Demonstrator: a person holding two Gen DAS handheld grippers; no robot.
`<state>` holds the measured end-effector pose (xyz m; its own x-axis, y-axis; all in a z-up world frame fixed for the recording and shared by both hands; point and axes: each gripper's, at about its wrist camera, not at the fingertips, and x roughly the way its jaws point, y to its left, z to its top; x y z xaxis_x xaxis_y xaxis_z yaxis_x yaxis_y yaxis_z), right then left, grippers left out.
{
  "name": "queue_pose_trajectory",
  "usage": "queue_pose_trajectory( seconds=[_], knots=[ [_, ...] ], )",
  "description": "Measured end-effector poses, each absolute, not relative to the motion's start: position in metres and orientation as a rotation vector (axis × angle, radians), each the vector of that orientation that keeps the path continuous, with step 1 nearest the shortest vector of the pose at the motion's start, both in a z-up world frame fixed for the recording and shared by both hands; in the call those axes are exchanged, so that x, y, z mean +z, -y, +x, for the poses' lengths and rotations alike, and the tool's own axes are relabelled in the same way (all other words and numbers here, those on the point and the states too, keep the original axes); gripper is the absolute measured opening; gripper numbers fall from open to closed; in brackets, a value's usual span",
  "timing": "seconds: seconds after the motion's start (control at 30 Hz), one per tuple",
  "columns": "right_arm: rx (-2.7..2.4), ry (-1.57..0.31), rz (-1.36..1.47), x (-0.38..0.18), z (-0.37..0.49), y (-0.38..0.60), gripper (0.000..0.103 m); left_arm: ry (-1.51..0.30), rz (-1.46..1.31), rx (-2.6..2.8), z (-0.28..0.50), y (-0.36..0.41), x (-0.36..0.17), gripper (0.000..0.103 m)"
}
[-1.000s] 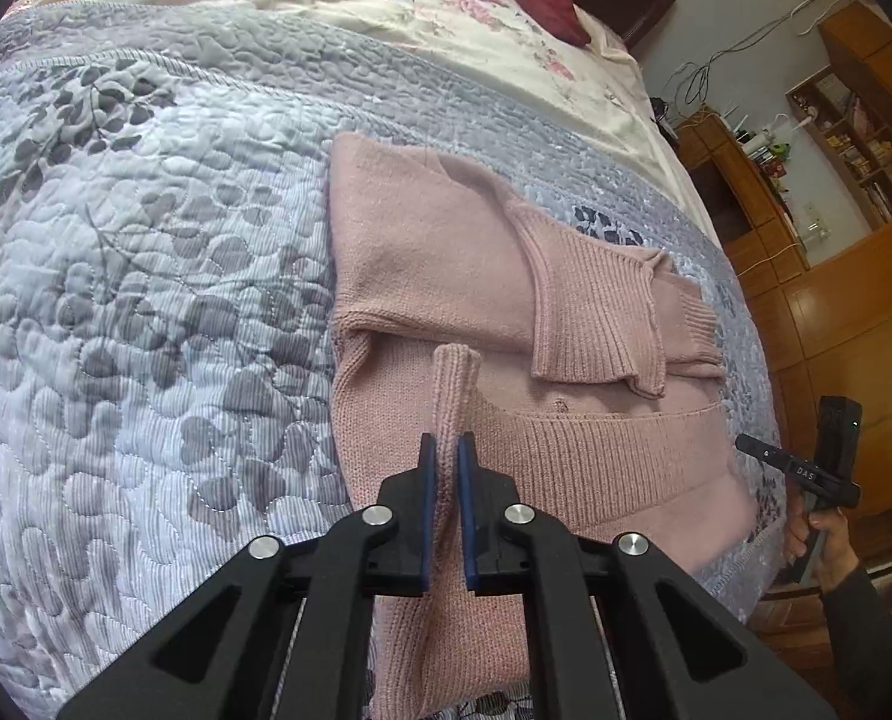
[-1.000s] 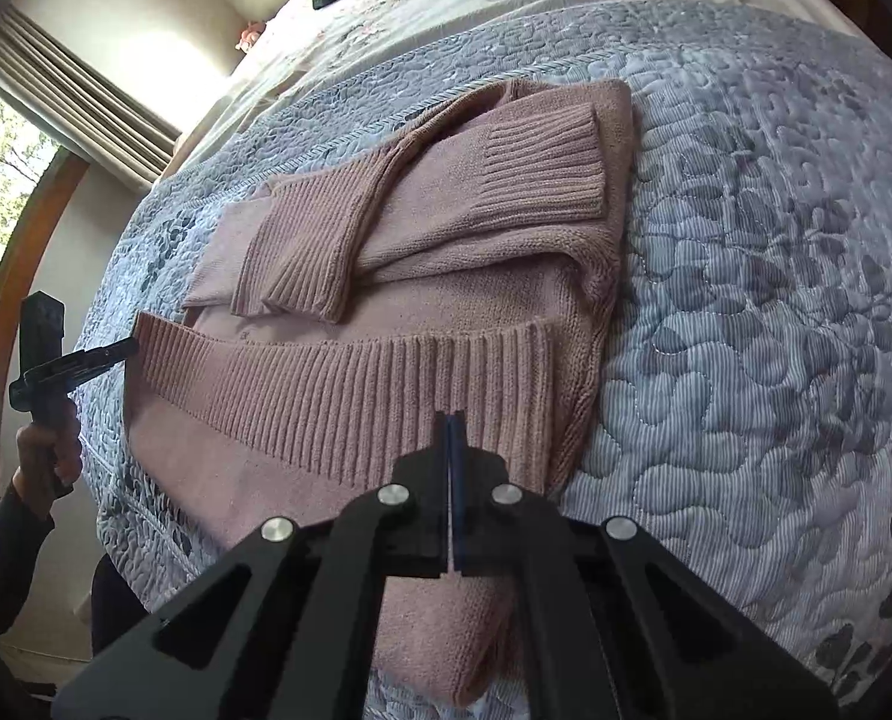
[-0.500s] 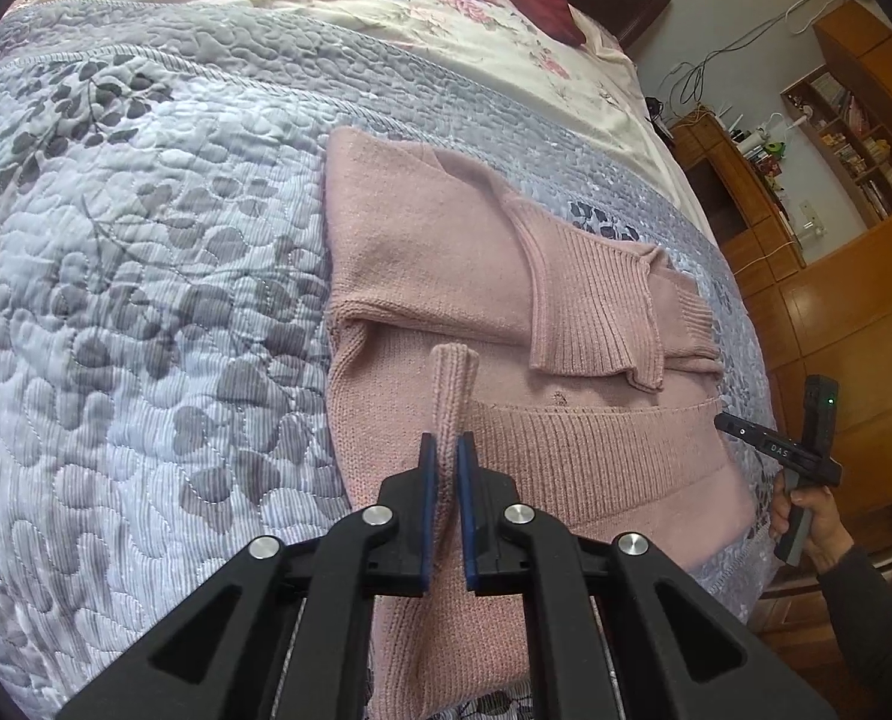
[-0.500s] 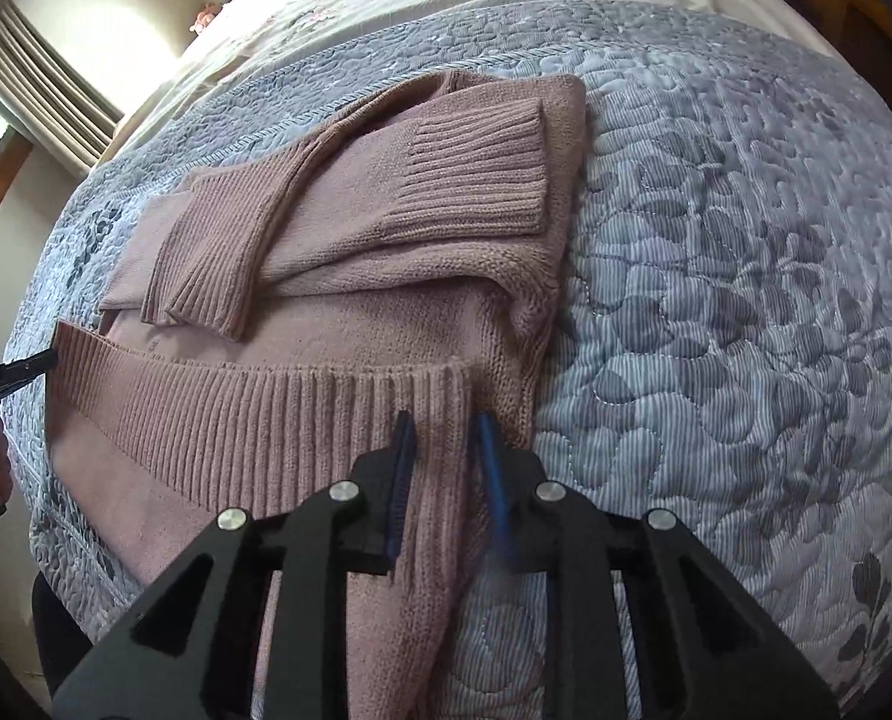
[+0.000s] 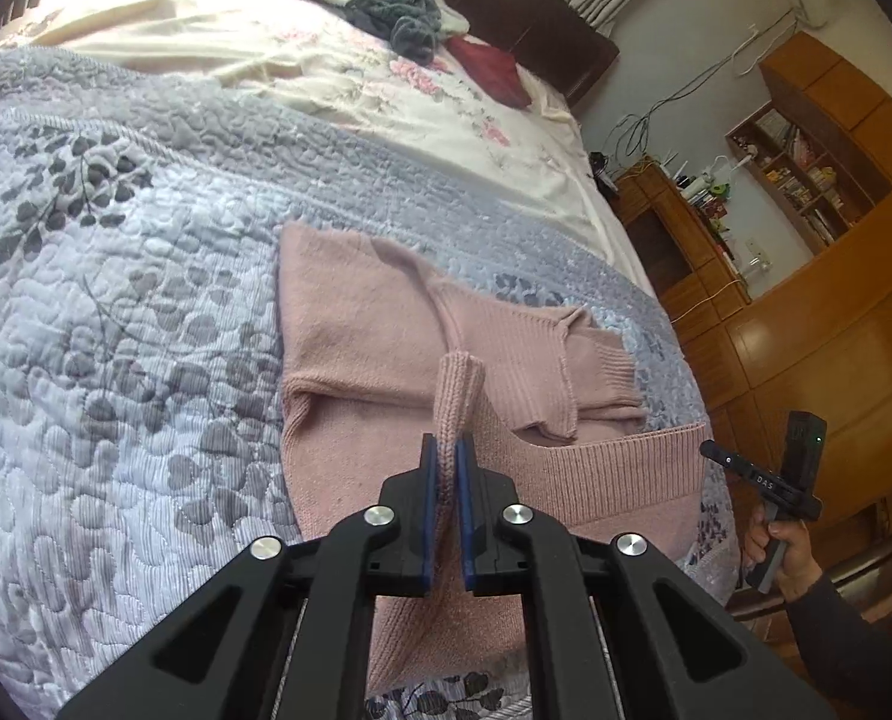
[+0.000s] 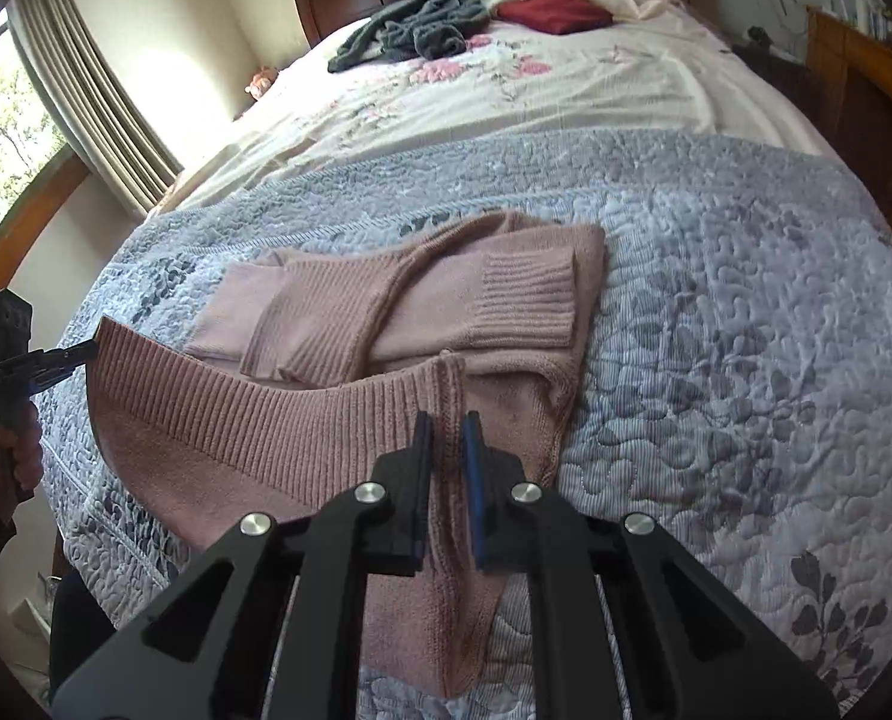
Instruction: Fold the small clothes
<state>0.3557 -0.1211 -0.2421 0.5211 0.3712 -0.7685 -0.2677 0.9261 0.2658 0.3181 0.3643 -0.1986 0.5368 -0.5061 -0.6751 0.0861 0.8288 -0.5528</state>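
Left wrist view: left hand-held gripper point(image 5: 444, 462) clenched on ribbed hem corner of pink sweater point(image 5: 356, 348), raised off quilted bed point(image 5: 116, 330).
Left risk: thin pinch; knit could slide out under pull.
Right wrist view: right hand-held gripper point(image 6: 447, 438) straddling opposite hem corner, pads apart; grip cannot tell.
Right risk: uneven lift, skewed fold, folded sleeves point(image 6: 446, 300) dragged askew.

Sweater point(image 6: 386, 330) on the quilt point(image 6: 745, 360), its hem at the bed's near edge; heaped clothes point(image 6: 416, 30) far behind.
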Motion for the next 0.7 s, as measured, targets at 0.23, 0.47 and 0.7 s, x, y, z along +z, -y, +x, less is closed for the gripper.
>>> queue_pose_trajectory(
  seconds=[0.23,0.47,0.7],
  knots=[
    [0.368,-0.809,0.153,-0.183,0.388,0.135,0.009,-0.812,-0.466,-0.393,0.352,-0.377,-0.139,0.006],
    [0.311,-0.847,0.196,-0.199,0.477,0.140,0.008,-0.889,-0.501,-0.352,0.451,-0.388,-0.166,0.005],
    [0.232,-0.928,0.185,-0.242,0.561,0.135,0.007,-1.007,-0.581,-0.280,0.533,-0.397,-0.227,0.005]
  ],
)
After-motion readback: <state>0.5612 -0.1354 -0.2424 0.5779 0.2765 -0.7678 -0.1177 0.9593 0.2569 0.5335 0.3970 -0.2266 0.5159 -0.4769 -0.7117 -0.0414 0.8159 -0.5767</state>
